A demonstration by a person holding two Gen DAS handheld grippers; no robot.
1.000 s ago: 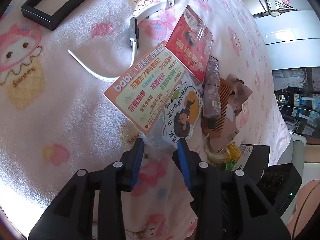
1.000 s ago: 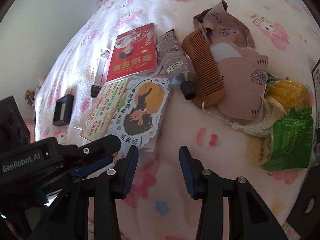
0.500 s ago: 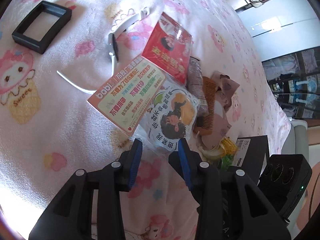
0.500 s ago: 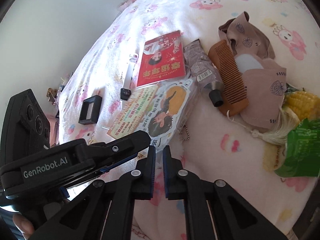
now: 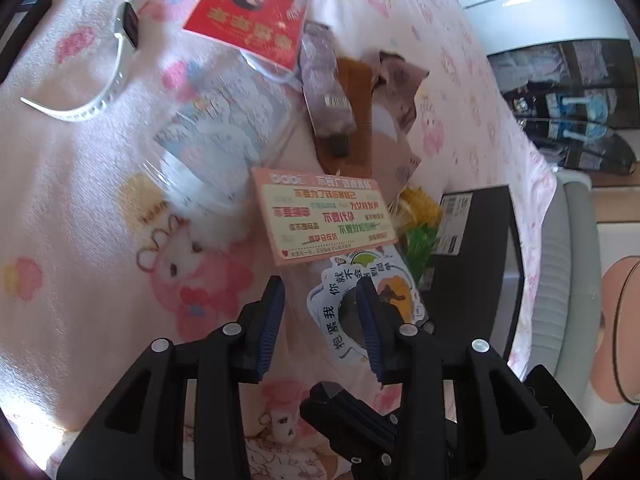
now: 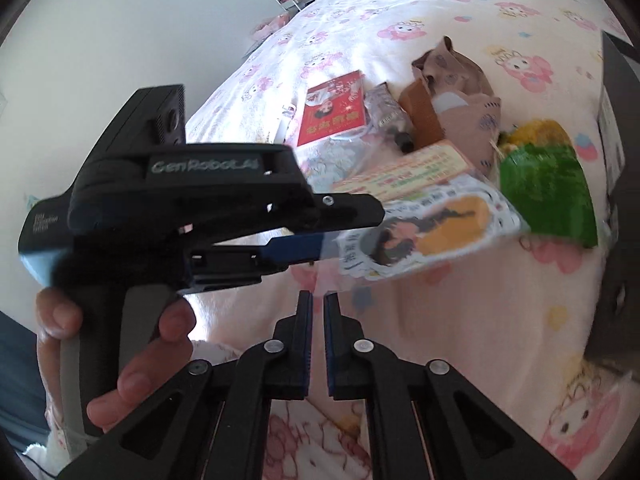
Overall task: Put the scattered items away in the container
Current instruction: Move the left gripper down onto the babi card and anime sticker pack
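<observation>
My left gripper [image 5: 320, 284] is shut on a clear sticker pack [image 5: 324, 216] holding a pink card and a cartoon sticker. It holds the pack off the pink bedspread [image 5: 80, 200], near the black box [image 5: 480, 240] at the right. In the right wrist view the left gripper [image 6: 340, 228] shows from the side, with the sticker pack [image 6: 424, 232] sticking out of it. The right gripper [image 6: 313, 296] is shut with nothing in it, low over the bedspread. A pale patterned clear pack [image 5: 224, 132] lies uncovered where the sticker pack lay.
Scattered on the bed are a red card [image 5: 248, 12], a white watch [image 5: 120, 40], a hand cream tube [image 5: 326, 92], a wooden comb [image 5: 356, 92], brown face masks [image 5: 396, 92] and a green corn packet [image 5: 420, 216]. A hand [image 6: 152, 344] grips the left tool's handle.
The left gripper took the sticker pack off the bed and carried it right, toward the black box. The right gripper went from open to shut and pulled back.
</observation>
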